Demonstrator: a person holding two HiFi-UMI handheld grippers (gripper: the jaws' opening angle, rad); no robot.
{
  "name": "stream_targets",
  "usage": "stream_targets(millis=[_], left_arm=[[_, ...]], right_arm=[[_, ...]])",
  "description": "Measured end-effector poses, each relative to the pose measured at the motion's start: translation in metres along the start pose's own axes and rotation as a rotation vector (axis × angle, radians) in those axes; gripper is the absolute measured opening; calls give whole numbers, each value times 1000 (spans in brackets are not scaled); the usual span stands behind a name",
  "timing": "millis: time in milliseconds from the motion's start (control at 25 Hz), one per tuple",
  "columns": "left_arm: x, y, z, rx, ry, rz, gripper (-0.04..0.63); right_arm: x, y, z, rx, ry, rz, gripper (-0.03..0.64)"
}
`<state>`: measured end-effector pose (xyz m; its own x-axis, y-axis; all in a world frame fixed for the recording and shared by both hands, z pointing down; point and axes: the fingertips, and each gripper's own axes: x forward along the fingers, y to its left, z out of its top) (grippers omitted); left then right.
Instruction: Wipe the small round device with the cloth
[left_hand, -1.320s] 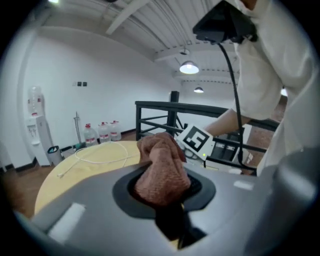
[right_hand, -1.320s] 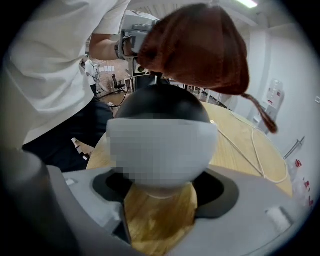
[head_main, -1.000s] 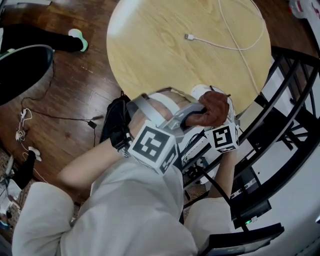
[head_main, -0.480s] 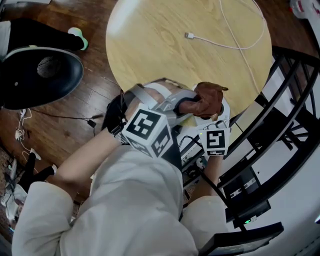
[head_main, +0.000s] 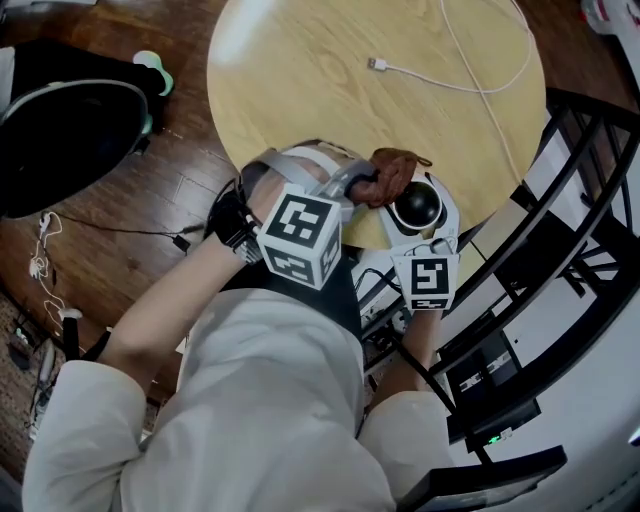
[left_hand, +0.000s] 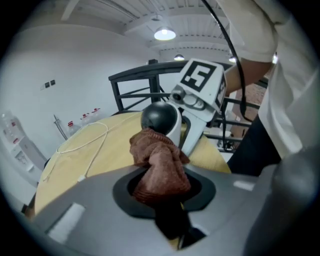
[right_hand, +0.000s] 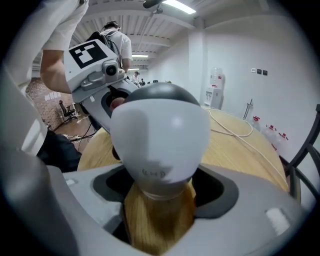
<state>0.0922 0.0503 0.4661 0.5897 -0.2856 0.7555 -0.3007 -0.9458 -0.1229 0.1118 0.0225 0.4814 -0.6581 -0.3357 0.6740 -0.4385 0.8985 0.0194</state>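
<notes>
One round device (head_main: 417, 207): white shell, black dome; cloth (head_main: 388, 180) seemingly touching.

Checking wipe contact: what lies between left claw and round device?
The brown cloth, held in the left claw, touching the device, per the left gripper view.

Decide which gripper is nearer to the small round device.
Right. The right gripper clamps the device; the left gripper, holding the cloth, sits just beside it.

a round wooden table (head_main: 300, 100) carries only a loose white cable (head_main: 380, 66).
</notes>
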Motion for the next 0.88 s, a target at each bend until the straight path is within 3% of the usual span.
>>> stream_targets(millis=[160, 400, 640, 880], left_arm=[[12, -6, -19, 80, 114, 5, 94], [15, -1, -23, 122, 182, 29, 94], [-7, 5, -21, -61, 114, 33, 95], [-18, 5, -20, -19, 107, 39, 95]], right_arm=[[0, -1, -1, 0, -2, 5, 363], [1, -2, 0, 3, -12, 0, 364], [-1, 1, -6, 18, 31, 25, 364], [-17, 6, -18, -11, 79, 11, 364]])
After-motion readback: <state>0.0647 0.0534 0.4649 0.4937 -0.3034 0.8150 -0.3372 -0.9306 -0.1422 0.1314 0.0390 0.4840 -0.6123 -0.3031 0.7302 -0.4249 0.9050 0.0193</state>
